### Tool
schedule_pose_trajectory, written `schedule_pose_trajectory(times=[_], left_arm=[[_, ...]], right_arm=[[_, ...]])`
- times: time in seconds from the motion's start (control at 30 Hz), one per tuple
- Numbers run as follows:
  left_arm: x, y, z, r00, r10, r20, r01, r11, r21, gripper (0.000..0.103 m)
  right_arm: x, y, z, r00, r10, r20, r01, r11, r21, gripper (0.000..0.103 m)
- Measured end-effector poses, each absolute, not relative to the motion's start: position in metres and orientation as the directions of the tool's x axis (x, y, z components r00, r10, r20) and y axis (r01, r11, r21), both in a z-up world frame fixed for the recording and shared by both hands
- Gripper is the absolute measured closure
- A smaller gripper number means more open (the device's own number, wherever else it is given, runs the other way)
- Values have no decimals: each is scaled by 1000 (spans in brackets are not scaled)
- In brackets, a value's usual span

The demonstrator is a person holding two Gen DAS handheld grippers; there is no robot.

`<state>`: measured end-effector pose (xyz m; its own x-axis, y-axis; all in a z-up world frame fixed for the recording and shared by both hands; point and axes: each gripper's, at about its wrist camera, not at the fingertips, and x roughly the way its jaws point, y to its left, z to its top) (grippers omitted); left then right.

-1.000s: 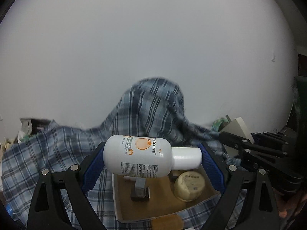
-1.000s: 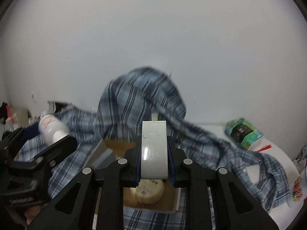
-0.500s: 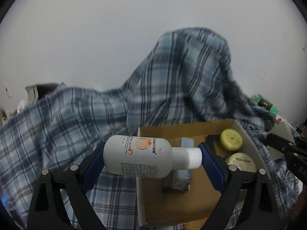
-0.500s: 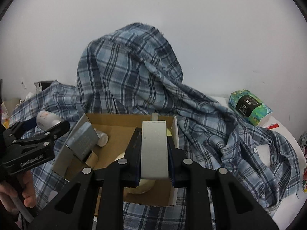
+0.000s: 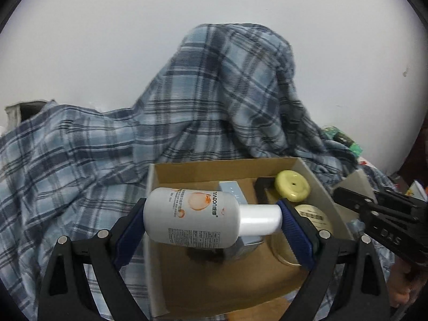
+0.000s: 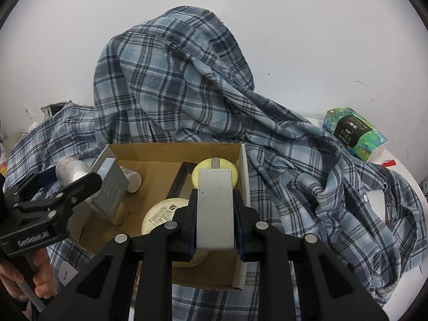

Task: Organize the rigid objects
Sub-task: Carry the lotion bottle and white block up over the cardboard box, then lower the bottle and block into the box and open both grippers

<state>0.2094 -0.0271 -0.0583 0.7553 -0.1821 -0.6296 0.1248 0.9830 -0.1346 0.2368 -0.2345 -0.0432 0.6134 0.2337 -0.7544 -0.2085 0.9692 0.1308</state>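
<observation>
Cardboard box (image 5: 214, 171) sits open on a blue plaid shirt (image 5: 80, 160) that is heaped up high against the white wall (image 5: 107, 40) behind it. Left claw (image 5: 212, 215) is clamped end to end on a white lotion bottle (image 5: 192, 214) — base against one blue pad, white cap against the other — and the bottle lies sideways, in the air above the near left part of the box. Over in the right wrist view, the right claw (image 6: 216, 208) is squeezed tight on a pale grey rectangular box (image 6: 215, 208), held flat-face up above the right side of the cardboard box, near its right wall. Down inside the carton: a pale yellow round lid (image 6: 214, 172) at the far right corner, just beside a black rectangular item (image 6: 179, 179), and a cream round tin (image 6: 160, 214) with a printed label nearer the front. A grey carton (image 6: 111, 187) stands tilted at the left side, with a small white-capped container (image 6: 132, 180) lying just behind it. Out to the right, well apart from the box, a green tissue pack (image 6: 353, 132) rests on the white worktop (image 6: 401, 165) — partly against the shirt's edge. The person's hand (image 6: 40, 275) shows at lower left, gripping the left claw's handle.
</observation>
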Motion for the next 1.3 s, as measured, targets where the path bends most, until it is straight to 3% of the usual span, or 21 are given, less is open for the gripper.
schedule_pose_trajectory(times=[0.33,0.5,0.57,1.0,1.03,1.07,1.13,1.3], left_arm=[[217,-40,-75,711,-158,-685,118,987,-104,8],[213,-41,-71,733,-148,-664,122,989,-86,8],[209,-41,-66,755,-150,-638,124,989,-86,0],[204,-37,-51,799,-136,-586,113,991,-76,0],[204,-37,-50,800,-132,-585,113,991,-70,0],[204,-37,-50,802,-128,-583,110,992,-66,0],[203,-36,-48,804,-132,-580,112,991,-71,0],[200,-39,-46,809,-140,-571,125,990,-66,0]], right_arm=[[242,-243,-45,617,219,-756,-184,974,133,82],[243,-243,-47,612,219,-760,-182,974,135,82],[244,-244,-48,609,218,-763,-180,974,135,82],[248,-242,-59,576,230,-785,-190,971,145,81],[248,-242,-58,584,223,-781,-190,972,135,75],[247,-241,-56,593,215,-776,-189,974,125,62],[245,-242,-54,610,209,-765,-187,975,118,52],[244,-243,-51,621,209,-755,-184,976,119,52]])
